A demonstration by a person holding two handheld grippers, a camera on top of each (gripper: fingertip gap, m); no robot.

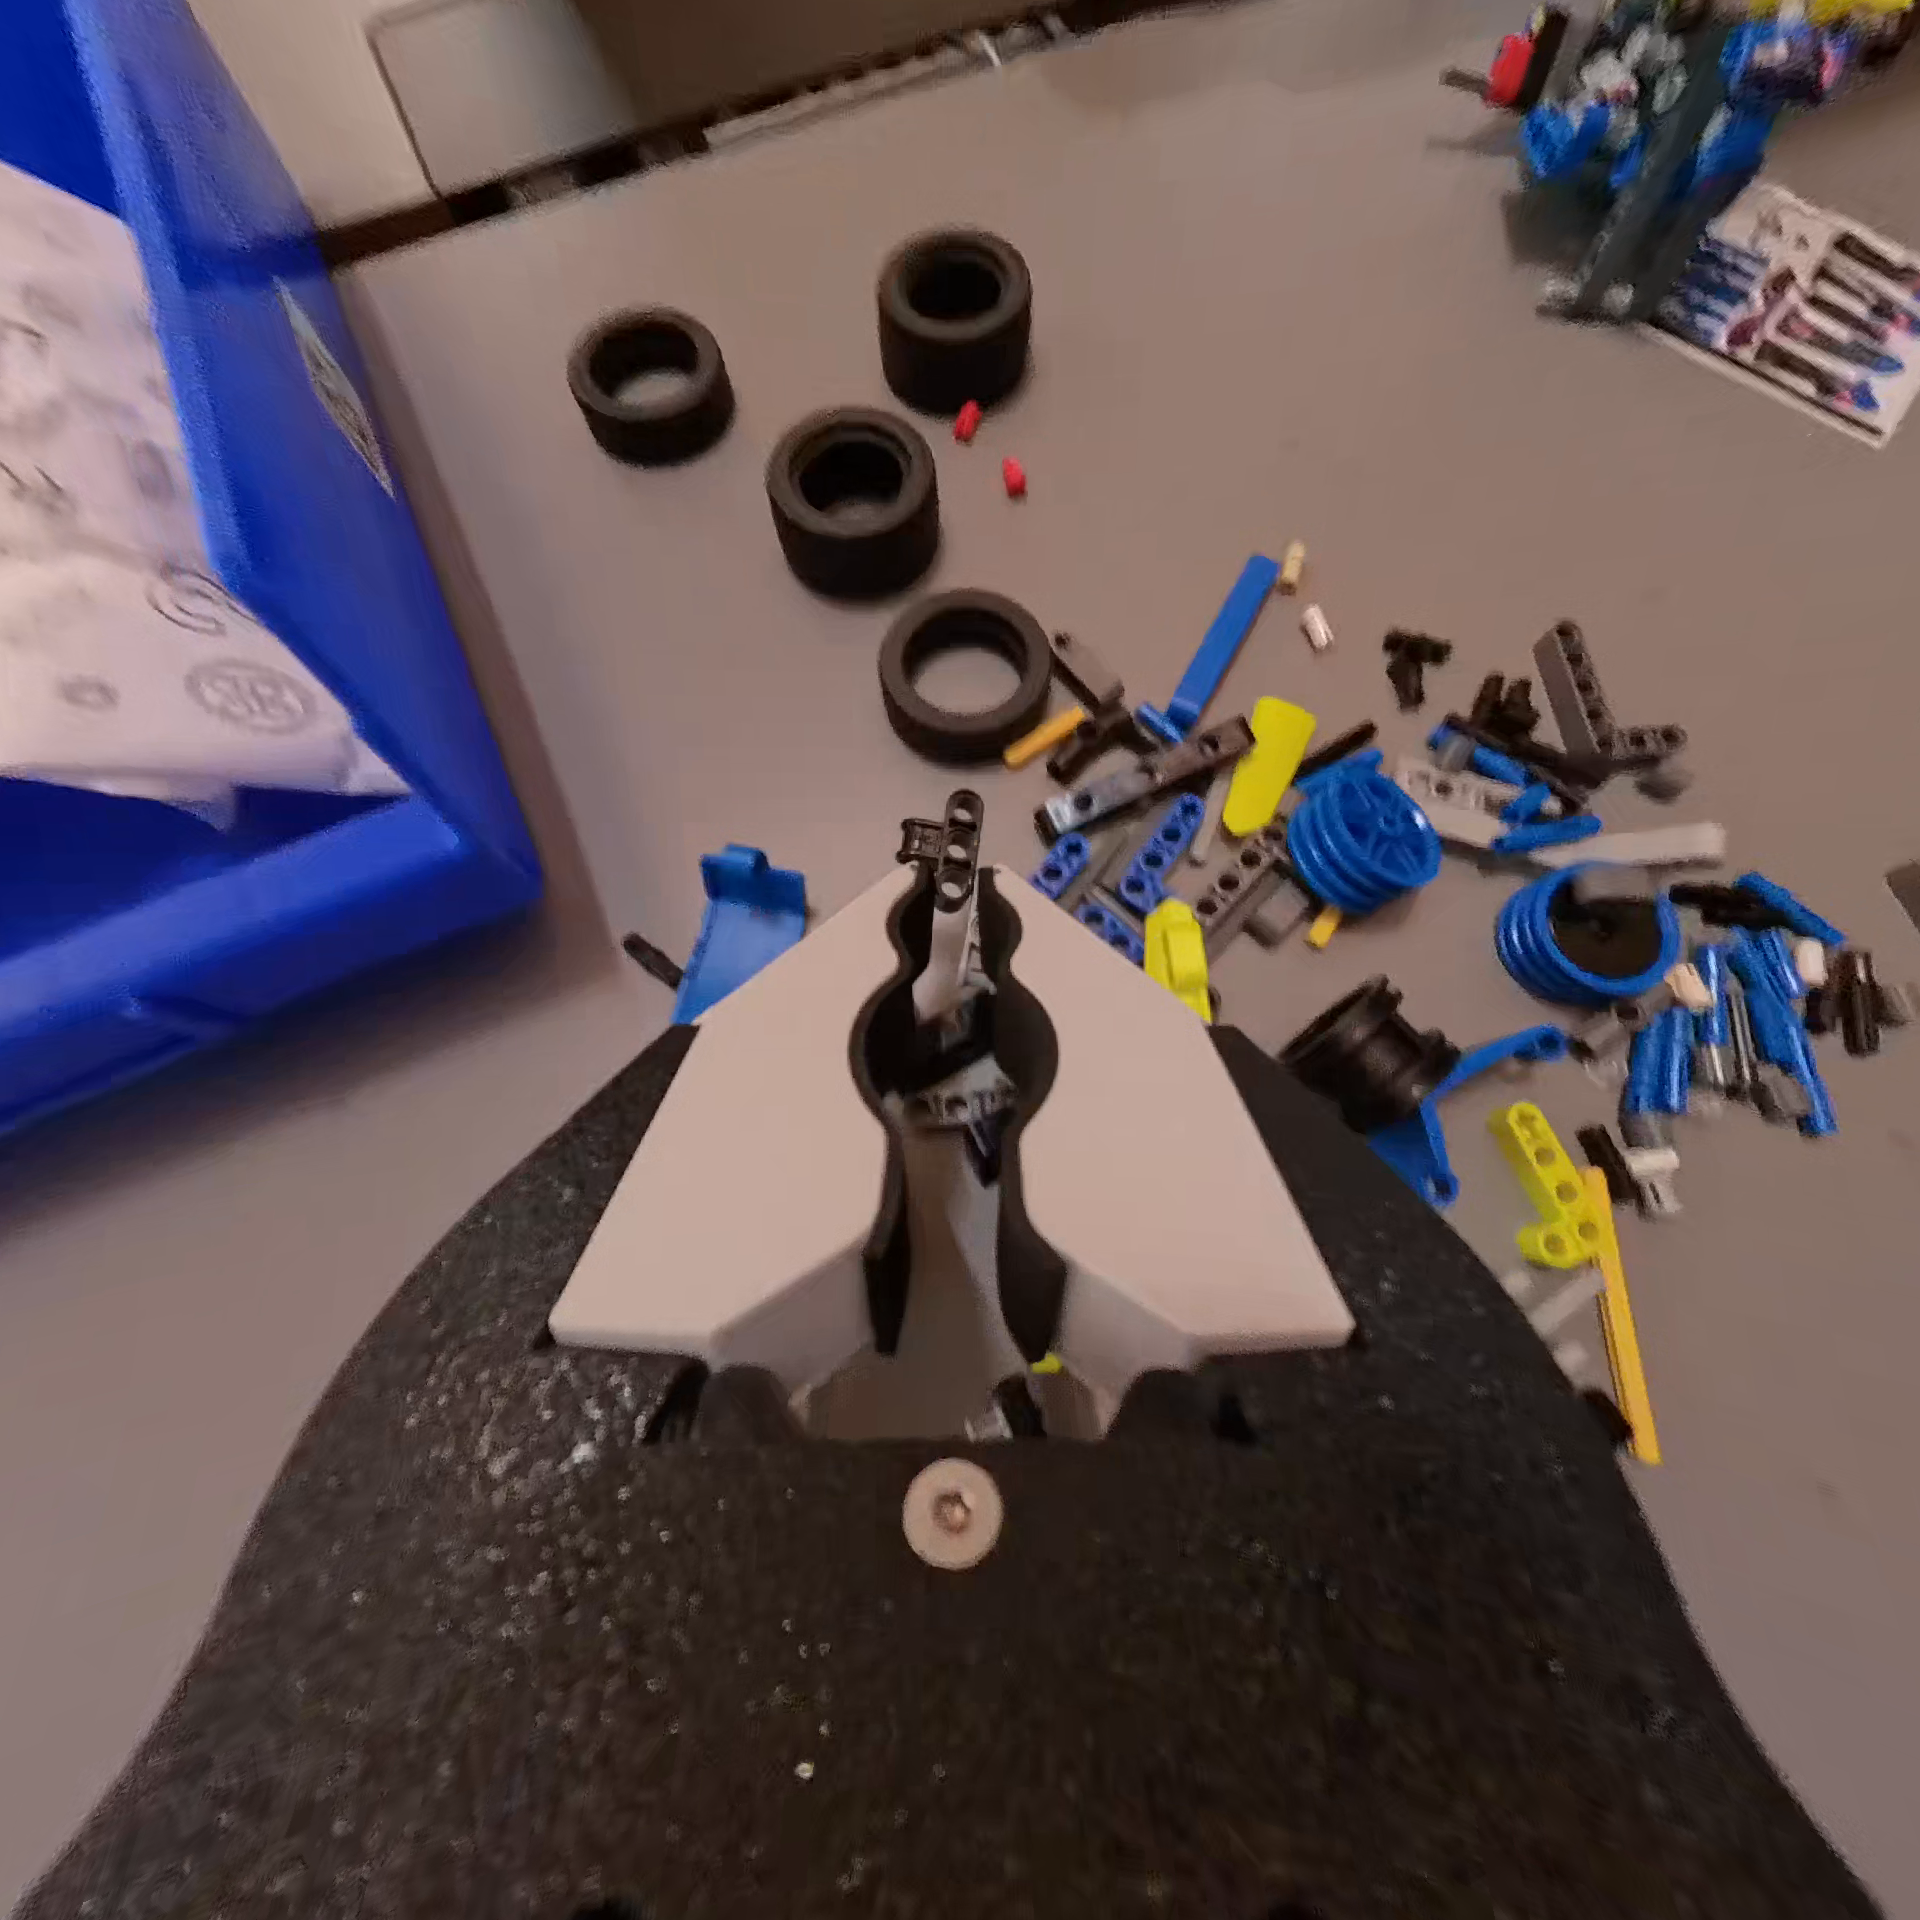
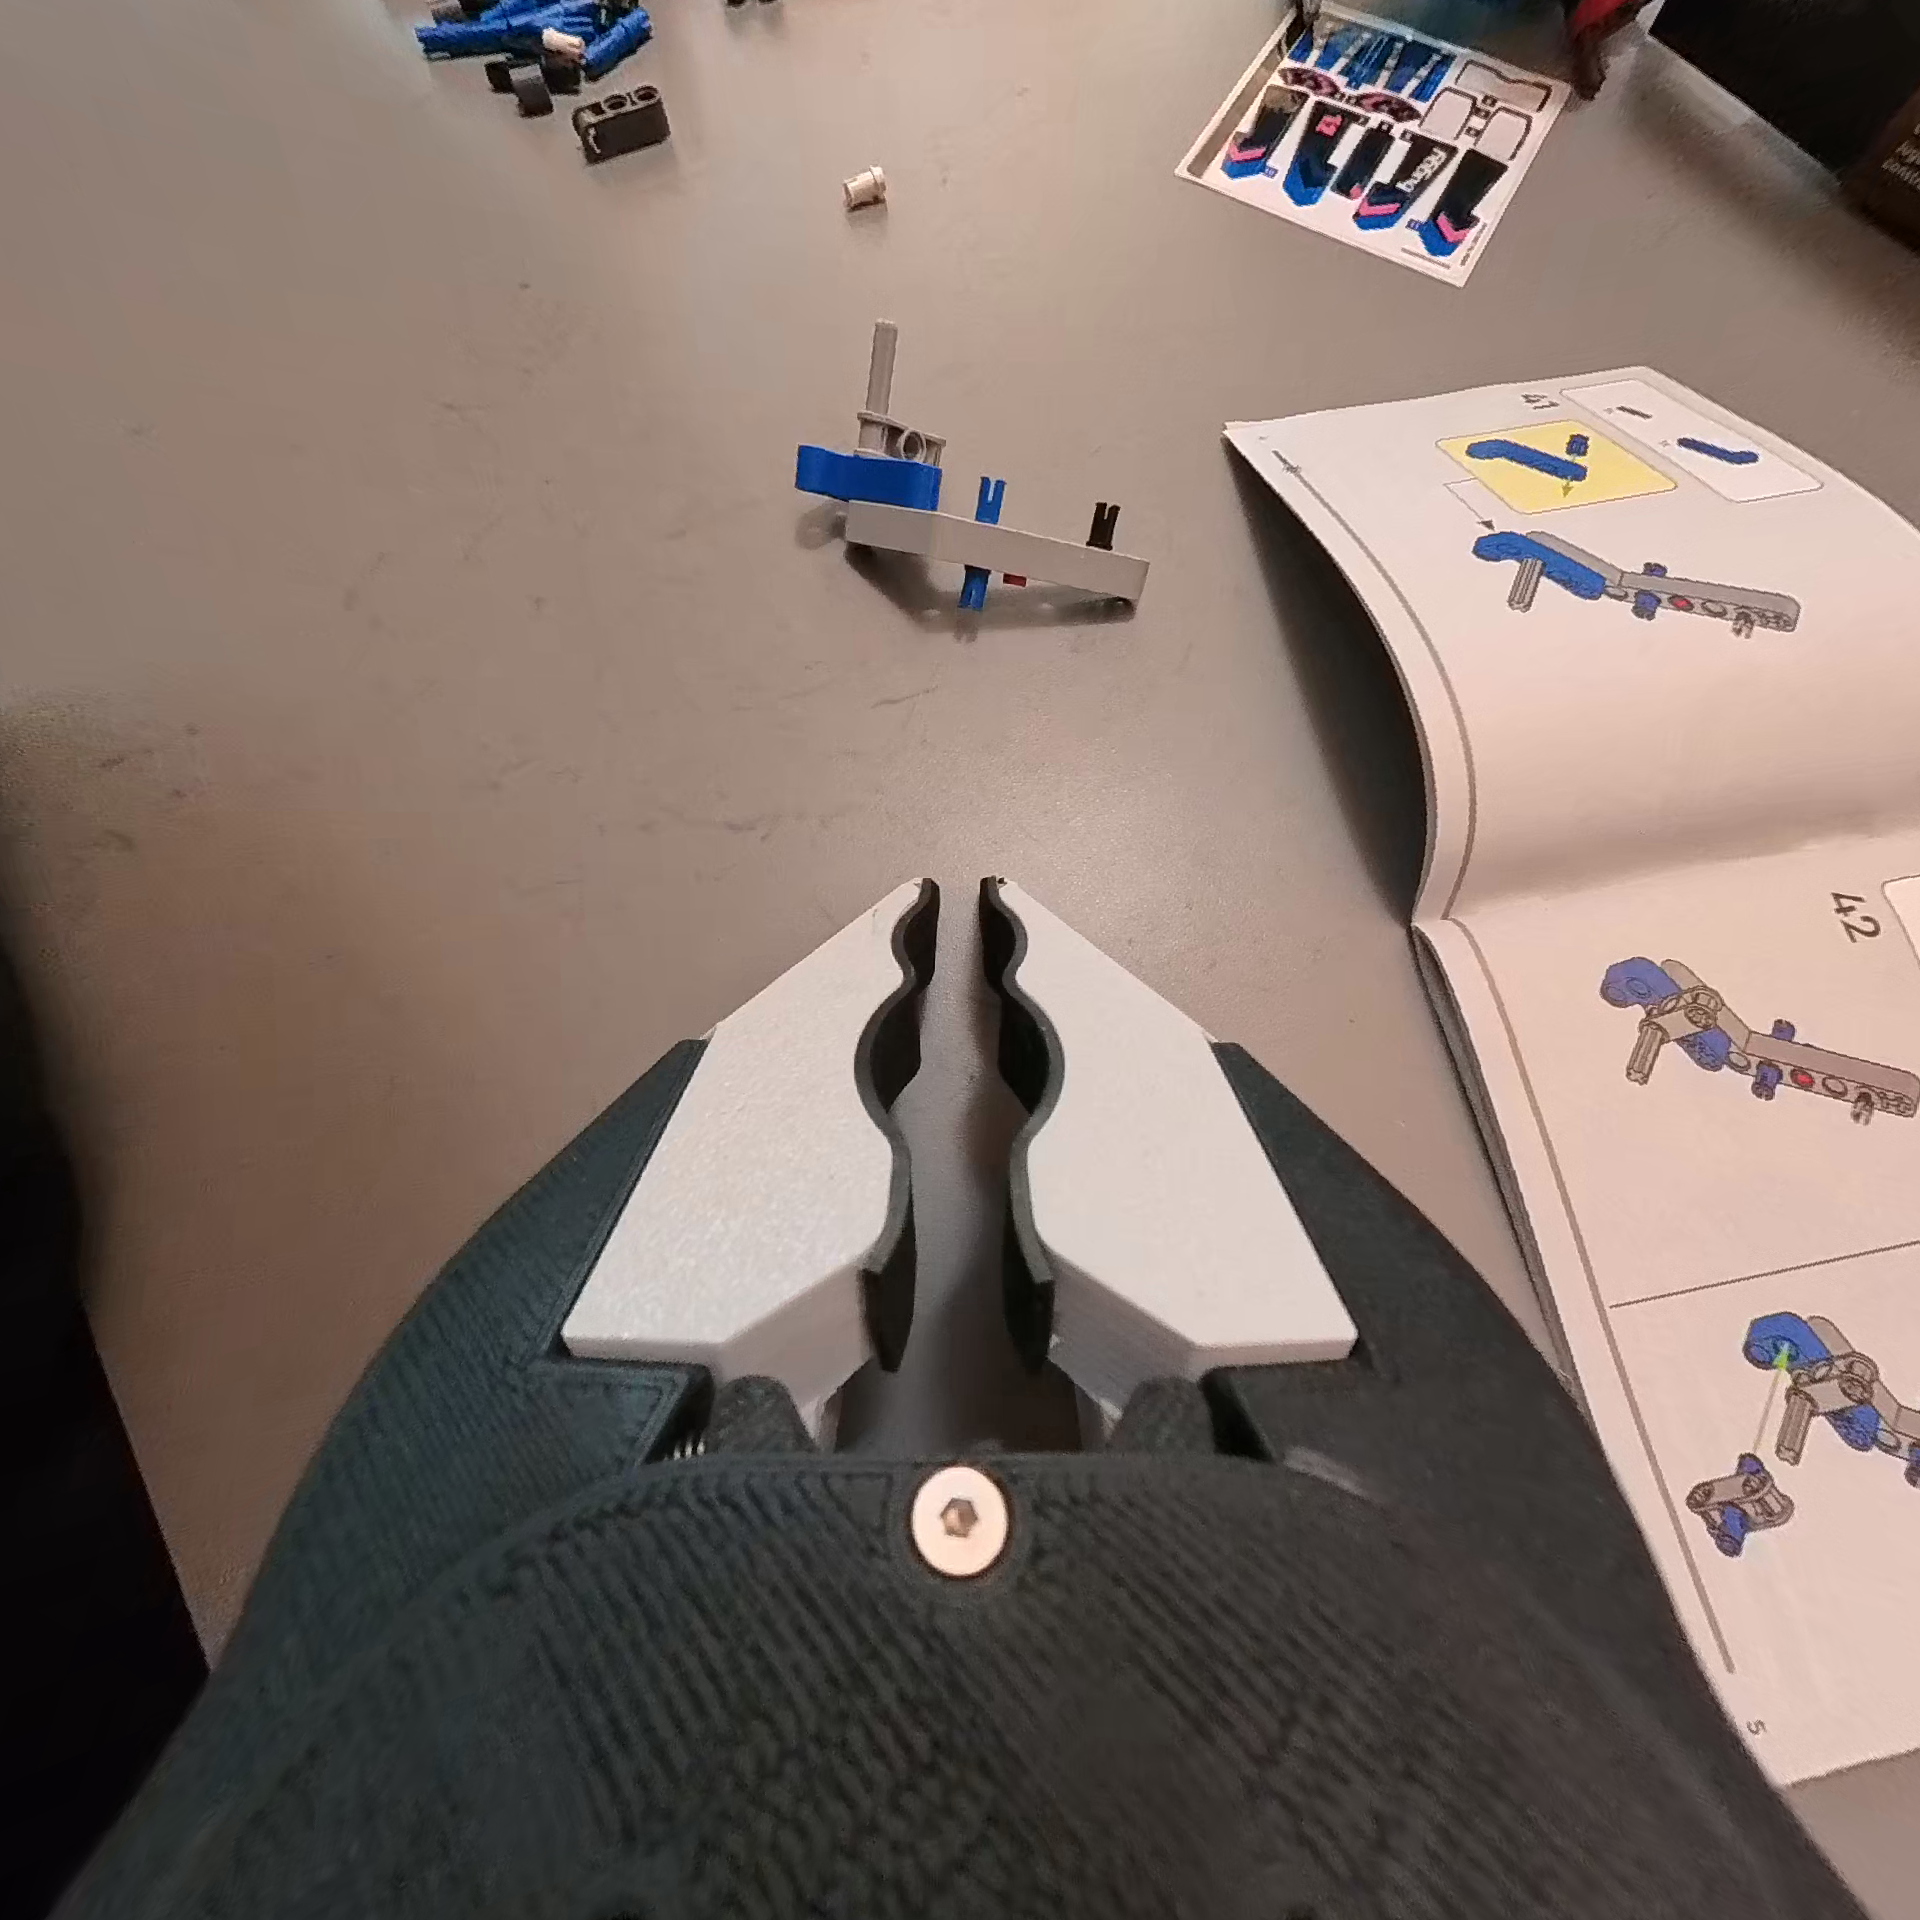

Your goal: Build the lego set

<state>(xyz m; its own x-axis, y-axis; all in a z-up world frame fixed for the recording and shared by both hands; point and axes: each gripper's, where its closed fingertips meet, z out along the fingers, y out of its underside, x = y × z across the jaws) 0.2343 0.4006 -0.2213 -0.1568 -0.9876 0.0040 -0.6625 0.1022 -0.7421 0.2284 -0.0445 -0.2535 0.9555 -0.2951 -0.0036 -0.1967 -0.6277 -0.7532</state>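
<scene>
Both wrist views look steeply down, sharing the sticker sheet [image 1: 1797, 312].

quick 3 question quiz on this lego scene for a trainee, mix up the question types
1. True or false: the left gripper is shut on a small black pinhole connector piece.
2. How many black rubber tyres lie on the grey table in the left wrist view?
3. Multiple choice: in the right wrist view, the open paper instruction booklet lies where relative to the grey and blue beam sub-assembly? A) to its left B) to its right C) under it

Key
1. True.
2. Four.
3. B. The right gripper, nearly closed and holding nothing, points toward the sub-assembly.
</scene>
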